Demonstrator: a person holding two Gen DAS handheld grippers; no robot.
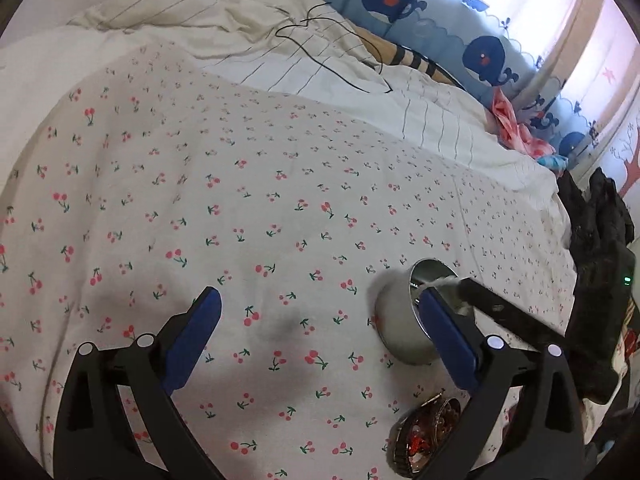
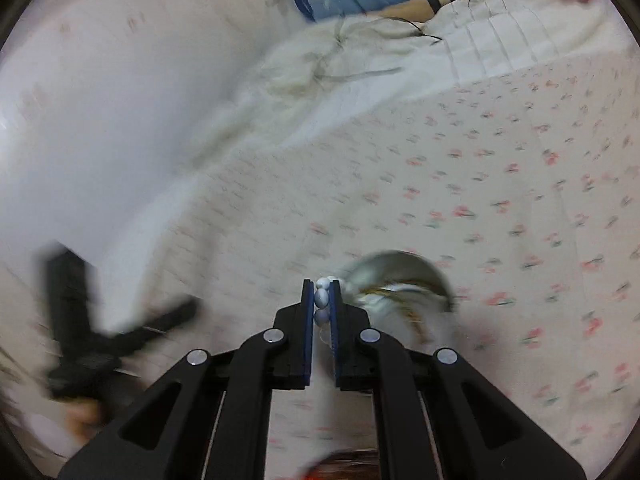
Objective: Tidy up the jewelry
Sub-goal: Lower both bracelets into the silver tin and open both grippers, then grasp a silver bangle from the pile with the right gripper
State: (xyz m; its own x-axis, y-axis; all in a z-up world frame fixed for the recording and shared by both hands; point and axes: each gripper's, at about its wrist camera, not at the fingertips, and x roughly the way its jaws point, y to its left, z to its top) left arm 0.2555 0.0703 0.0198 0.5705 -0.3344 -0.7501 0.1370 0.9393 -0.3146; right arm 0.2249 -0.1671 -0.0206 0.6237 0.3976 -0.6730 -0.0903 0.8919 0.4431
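Note:
My left gripper stands wide open over the cherry-print sheet, nothing between its blue pads. Just right of it sits a round metal bowl; its right pad covers part of the rim. My right gripper reaches in from the right over the bowl's mouth with something white and blurred at its tip. In the right wrist view the right gripper is shut on a string of white beads, close to the left rim of the blurred bowl, which holds pale and gold pieces.
A wristwatch with a metal band and a round ornate piece lie on the sheet near the bottom edge. A crumpled white quilt with a black cable lies at the far side. Dark clothing hangs at the bed's right edge.

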